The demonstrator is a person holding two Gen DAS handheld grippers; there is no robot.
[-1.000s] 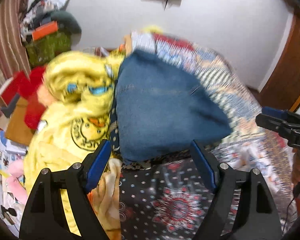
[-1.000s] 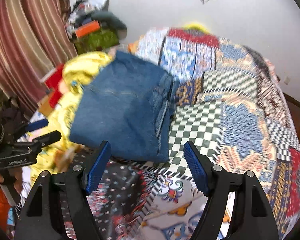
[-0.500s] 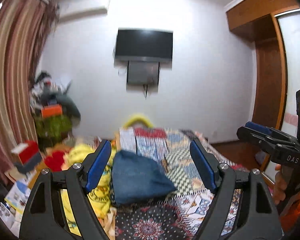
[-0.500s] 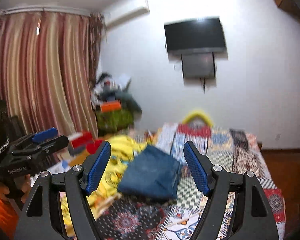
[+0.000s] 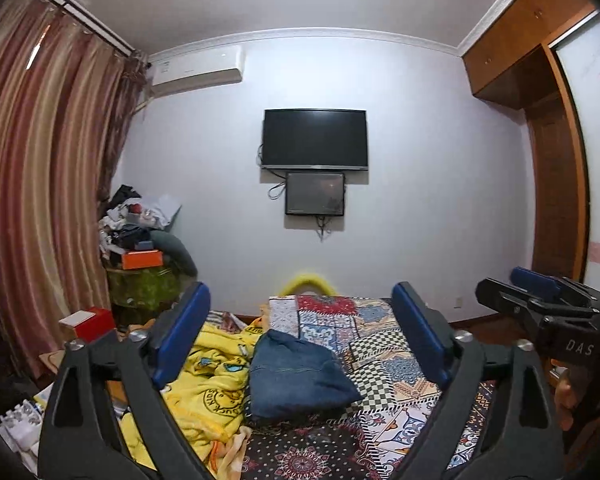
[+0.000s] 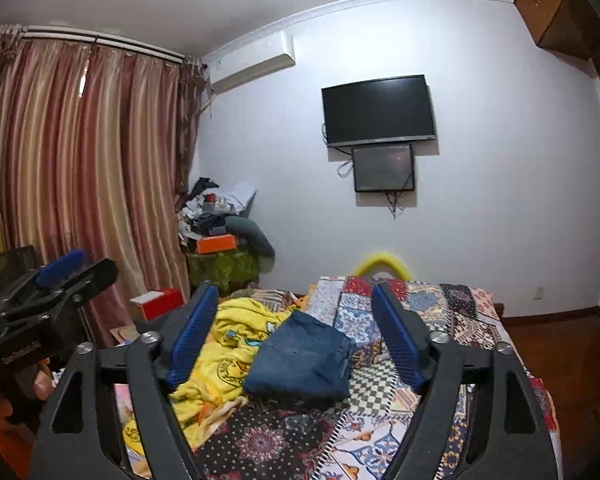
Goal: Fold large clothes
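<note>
The folded blue jeans [image 5: 296,376] lie on the bed ahead of and below both my claws, touching neither. Their left edge rests against a crumpled yellow blanket [image 5: 204,384]; to their right is the patchwork bedspread [image 5: 384,360] that covers the bed.

My left claw [image 5: 300,338] has nothing between its blue pads and its jaws have just been opening; they stand wide. My right claw [image 6: 294,340] is the same, spread wide and empty, its jaws also just opened further.

Beyond my fingertips is a white wall with a dark television [image 5: 315,139] and a smaller screen under it, an air conditioner [image 5: 198,70] up left, striped curtains [image 5: 40,180] at far left, and a cluttered heap [image 5: 140,240] in the corner.

A second ago the jeans filled my view from close above; now they sit small and low, and I see the whole room.
</note>
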